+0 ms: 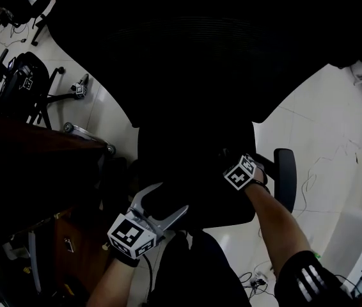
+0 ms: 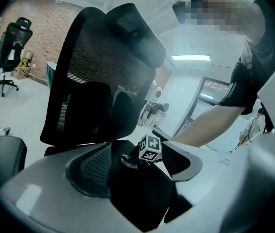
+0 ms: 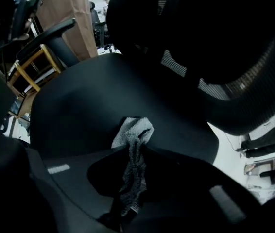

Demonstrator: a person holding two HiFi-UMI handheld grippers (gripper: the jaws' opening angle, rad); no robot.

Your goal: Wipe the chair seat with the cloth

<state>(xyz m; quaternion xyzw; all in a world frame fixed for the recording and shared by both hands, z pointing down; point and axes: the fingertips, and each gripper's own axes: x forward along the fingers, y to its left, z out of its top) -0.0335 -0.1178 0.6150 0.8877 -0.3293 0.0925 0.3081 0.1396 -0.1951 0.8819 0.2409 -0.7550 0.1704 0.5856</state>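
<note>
The right gripper [image 3: 136,152] is closed on the cloth [image 3: 133,131]. A grey knitted strip is pinched between the two jaws, and its free end is spread flat on the chair seat [image 3: 89,106], just ahead of the jaw tips. In the head view, this gripper is seen over the right part of the seat, marked by its cube [image 1: 242,171], with the person's forearm [image 1: 280,222] behind it.

The left gripper [image 1: 171,198] is held with its jaws wide apart. Nothing is gripped by them. It is positioned at the near left edge of the seat and is pointed across it towards the right gripper, whose cube is seen between the open jaws in the left gripper view.

The chair is black. Its mesh backrest [image 2: 98,76] is upright behind the seat, and one armrest [image 1: 285,174] is seen beside the right gripper. The chair is placed on a pale tiled floor [image 1: 322,126]. A second black chair [image 2: 13,42] is seen well apart, in front of a brick wall [image 2: 45,28].
</note>
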